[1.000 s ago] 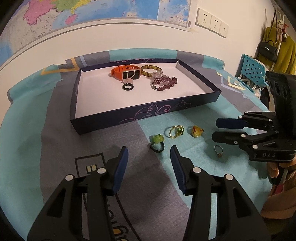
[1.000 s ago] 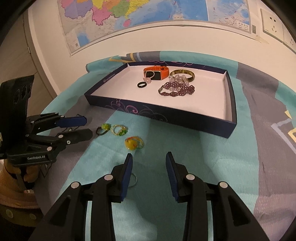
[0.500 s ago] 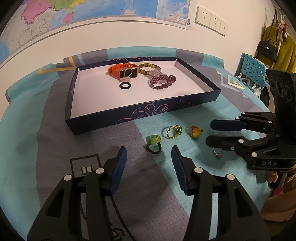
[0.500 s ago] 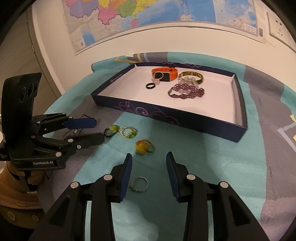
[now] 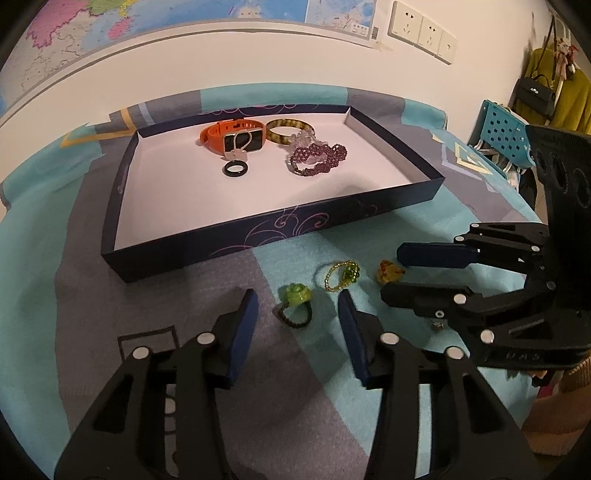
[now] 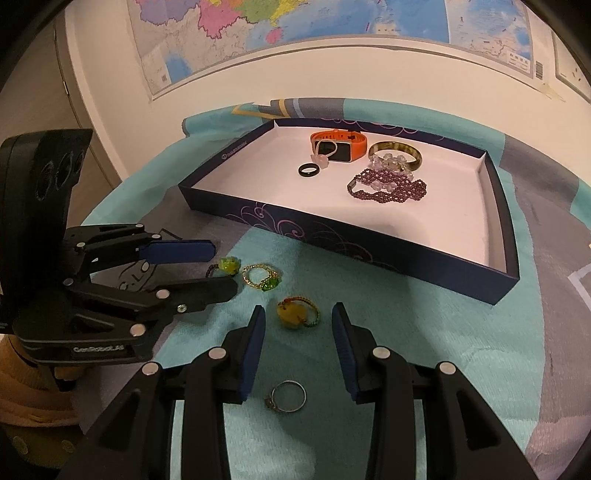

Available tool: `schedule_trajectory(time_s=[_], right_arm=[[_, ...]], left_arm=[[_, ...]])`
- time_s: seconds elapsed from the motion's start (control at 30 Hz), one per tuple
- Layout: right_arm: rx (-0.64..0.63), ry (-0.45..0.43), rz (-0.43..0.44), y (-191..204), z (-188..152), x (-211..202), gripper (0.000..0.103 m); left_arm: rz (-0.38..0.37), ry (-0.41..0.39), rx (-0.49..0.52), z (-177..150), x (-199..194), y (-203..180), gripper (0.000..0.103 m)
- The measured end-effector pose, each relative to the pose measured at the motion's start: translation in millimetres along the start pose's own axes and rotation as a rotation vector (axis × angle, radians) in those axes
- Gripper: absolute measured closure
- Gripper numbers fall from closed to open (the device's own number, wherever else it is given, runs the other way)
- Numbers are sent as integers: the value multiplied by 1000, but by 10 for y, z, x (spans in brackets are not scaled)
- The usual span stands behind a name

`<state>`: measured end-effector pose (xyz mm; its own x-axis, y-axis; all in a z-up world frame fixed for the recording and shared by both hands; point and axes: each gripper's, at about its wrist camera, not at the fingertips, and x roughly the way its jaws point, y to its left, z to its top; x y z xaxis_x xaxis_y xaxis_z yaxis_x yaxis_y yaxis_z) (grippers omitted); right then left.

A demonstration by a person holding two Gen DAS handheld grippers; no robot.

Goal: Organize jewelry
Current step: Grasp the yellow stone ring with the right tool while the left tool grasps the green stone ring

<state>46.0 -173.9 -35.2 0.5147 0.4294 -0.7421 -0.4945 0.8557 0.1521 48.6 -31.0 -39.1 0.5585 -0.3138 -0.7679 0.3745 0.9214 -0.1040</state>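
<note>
My left gripper (image 5: 297,297) hangs low over the cloth, its jaws closing around a green flower ring (image 5: 295,301) that lies between the blue pads, untouched. A gold-and-green bead ring (image 5: 341,275) lies just beyond. My right gripper (image 6: 298,310) is open, with a yellow ring (image 6: 295,315) lying between its fingertips. A thin silver ring (image 6: 286,397) lies on the cloth under its fingers. The navy tray (image 5: 277,229) behind holds an orange watch (image 5: 229,138), an amber bangle (image 5: 290,127), a purple bead bracelet (image 5: 317,158) and a black ring (image 5: 235,168).
The table is covered by a teal and grey cloth (image 6: 424,332) and stands against a wall with a map (image 6: 295,22). A blue perforated chair (image 5: 504,136) and hanging bags (image 5: 535,96) are off to the right. Both grippers sit close together, side by side.
The left jaws have narrowed around the green ring. The right gripper has slid forward, so the yellow ring now lies between its tips and the silver ring is under its fingers.
</note>
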Motion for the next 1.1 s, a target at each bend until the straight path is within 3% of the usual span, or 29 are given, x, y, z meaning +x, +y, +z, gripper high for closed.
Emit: schedule_trajectory(time_s=[0.3,0.87,1.1], right_arm=[[-8,3,-2,18,11,15,67],[-33,9,-30,53,9,36,70],[-35,10,-49,47,11,47,85]], left_arm=[[4,4,-1,43,31,11,84],[23,-4,4,32,-4,-14,84],[19,-8,-2,25,-17,-8,84]])
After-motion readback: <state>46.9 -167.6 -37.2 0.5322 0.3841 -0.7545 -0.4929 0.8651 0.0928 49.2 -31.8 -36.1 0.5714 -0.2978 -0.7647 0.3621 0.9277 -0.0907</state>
